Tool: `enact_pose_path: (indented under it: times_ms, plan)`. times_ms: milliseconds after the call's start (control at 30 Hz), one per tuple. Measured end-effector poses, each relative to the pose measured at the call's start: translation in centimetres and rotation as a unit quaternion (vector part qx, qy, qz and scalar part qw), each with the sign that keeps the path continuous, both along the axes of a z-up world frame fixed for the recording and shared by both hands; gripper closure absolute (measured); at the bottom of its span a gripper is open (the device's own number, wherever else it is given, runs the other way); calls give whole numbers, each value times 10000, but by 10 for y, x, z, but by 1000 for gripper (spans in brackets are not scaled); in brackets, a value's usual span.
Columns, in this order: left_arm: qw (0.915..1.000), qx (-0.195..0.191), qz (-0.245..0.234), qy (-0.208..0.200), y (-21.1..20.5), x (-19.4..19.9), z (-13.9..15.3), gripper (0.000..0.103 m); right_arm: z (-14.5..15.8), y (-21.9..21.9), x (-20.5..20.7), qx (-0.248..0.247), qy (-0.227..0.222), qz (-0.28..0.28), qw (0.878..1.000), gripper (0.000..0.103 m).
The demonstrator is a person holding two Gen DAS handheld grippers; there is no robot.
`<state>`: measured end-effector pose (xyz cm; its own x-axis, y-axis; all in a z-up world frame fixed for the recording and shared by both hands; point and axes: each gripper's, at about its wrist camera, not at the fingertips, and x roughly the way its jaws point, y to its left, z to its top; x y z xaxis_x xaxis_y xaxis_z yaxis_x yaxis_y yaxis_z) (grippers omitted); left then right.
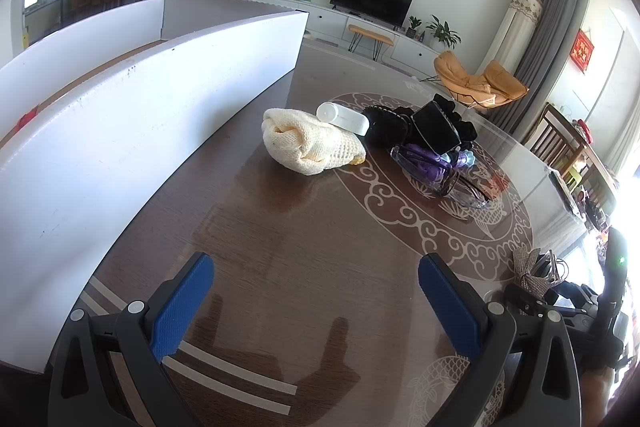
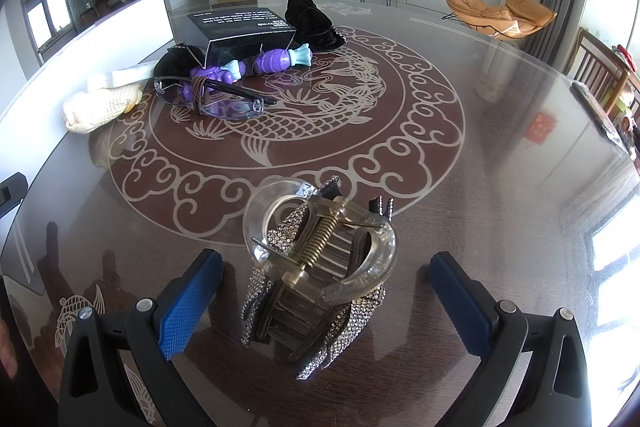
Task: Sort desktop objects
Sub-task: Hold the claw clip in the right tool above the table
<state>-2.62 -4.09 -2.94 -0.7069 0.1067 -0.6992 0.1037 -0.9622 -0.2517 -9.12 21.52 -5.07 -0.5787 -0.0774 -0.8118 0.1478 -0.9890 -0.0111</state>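
A clear hair claw clip (image 2: 320,259) with a rhinestone bow lies on the table between the open fingers of my right gripper (image 2: 326,279); it also shows in the left wrist view (image 1: 536,267). My left gripper (image 1: 316,287) is open and empty over bare table. Farther off lie a cream knitted cloth (image 1: 308,143) (image 2: 100,107), a white tube (image 1: 344,117), clear glasses (image 2: 212,99) (image 1: 440,175), a purple toy (image 2: 256,65), a black box (image 2: 244,27) (image 1: 434,129) and black fabric (image 2: 316,19).
A white box (image 1: 140,131) with tall walls stands along the left side of the round brown glass-topped table (image 2: 500,131). Chairs (image 2: 600,75) stand beyond the table's right edge. The right gripper's body (image 1: 592,299) shows at the right in the left wrist view.
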Motion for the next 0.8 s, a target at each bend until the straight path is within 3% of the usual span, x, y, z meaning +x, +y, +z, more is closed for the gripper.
enact_pose_path:
  times_ms: [600, 733, 800]
  plan:
    - [9998, 196, -34, 91, -2, 2, 1, 0, 0, 0, 0, 16, 8, 0, 10000, 0]
    - [9983, -87, -546, -160, 8, -27, 2, 0, 0, 0, 0, 13, 7, 0, 10000, 0]
    - [9960, -288, -841, -88, 8, -47, 9, 0, 0, 1, 0, -3, 0, 0, 10000, 0]
